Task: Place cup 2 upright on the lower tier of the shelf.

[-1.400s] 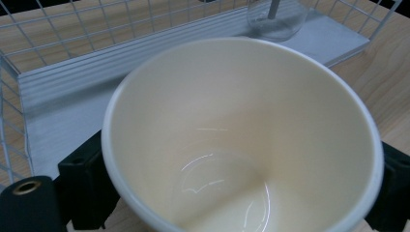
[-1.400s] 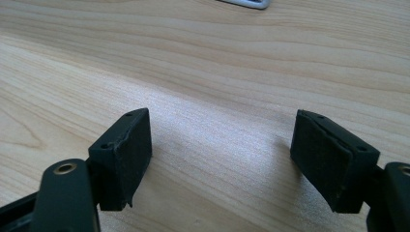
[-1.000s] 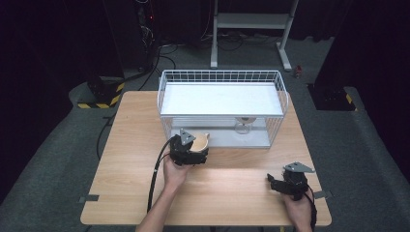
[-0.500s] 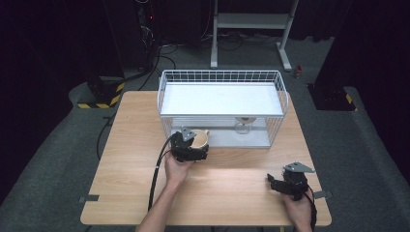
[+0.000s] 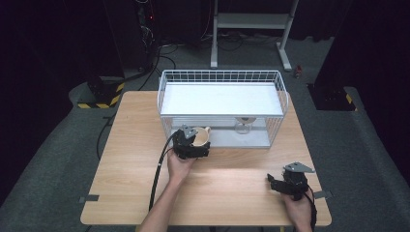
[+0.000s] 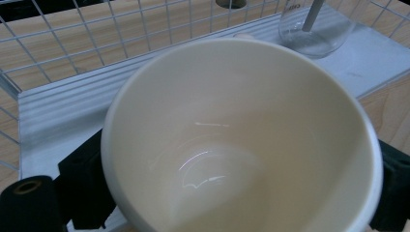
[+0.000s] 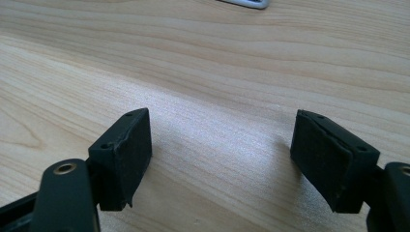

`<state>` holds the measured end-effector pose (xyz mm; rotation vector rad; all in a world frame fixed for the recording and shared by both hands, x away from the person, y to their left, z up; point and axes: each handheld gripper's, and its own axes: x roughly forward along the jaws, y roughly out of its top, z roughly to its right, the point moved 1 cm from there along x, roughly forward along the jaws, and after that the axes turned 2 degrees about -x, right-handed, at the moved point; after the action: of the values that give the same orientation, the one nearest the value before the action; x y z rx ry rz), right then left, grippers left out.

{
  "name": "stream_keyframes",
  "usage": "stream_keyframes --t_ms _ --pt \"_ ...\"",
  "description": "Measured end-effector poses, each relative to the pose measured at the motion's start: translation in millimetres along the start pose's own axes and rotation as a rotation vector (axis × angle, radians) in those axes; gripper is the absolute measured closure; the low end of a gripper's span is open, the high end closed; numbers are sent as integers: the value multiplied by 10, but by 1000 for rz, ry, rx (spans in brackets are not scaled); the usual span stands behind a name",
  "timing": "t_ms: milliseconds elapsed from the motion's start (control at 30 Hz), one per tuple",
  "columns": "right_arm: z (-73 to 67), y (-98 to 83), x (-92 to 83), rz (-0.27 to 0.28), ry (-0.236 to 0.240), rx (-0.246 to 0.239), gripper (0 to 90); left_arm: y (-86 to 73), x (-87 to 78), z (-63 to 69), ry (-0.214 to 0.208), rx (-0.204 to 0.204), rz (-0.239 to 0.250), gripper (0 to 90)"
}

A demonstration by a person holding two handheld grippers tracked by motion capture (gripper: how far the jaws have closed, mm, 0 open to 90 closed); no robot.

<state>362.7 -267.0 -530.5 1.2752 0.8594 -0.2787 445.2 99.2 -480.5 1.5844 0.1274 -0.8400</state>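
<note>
Left gripper [image 5: 195, 143] pinching cream cup [image 6: 241, 140], held at front opening of wire rack [image 5: 222, 77] | glass [image 6: 316, 29] already on lower shelf | right gripper [image 7: 222, 162] spread, empty, resting on table [image 7: 232, 63] | judged: cup not yet shelved, placing and release remain.

Cream cup [image 6: 241, 140], glossy, empty, mouth open to the camera. Clamped between the left tool [image 5: 192, 145] jaws. Held at the wire rack's [image 5: 222, 77] front left corner.
</note>
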Motion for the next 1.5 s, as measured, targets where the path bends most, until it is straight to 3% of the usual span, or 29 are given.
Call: stream_keyframes --t_ms 467,733,1067,1267,1500 --pt "0 0 0 0 0 0 227 78 101 -28 9 -2 -13 93" --pt "0 0 0 0 0 0 227 82 160 -52 18 13 9 93" --pt "0 0 0 0 0 -1 226 115 199 -70 22 31 -2 91" --pt "0 0 0 0 0 0 227 129 200 -70 26 8 -18 89" --pt "0 0 0 0 0 0 227 107 231 -82 8 -10 -46 22"
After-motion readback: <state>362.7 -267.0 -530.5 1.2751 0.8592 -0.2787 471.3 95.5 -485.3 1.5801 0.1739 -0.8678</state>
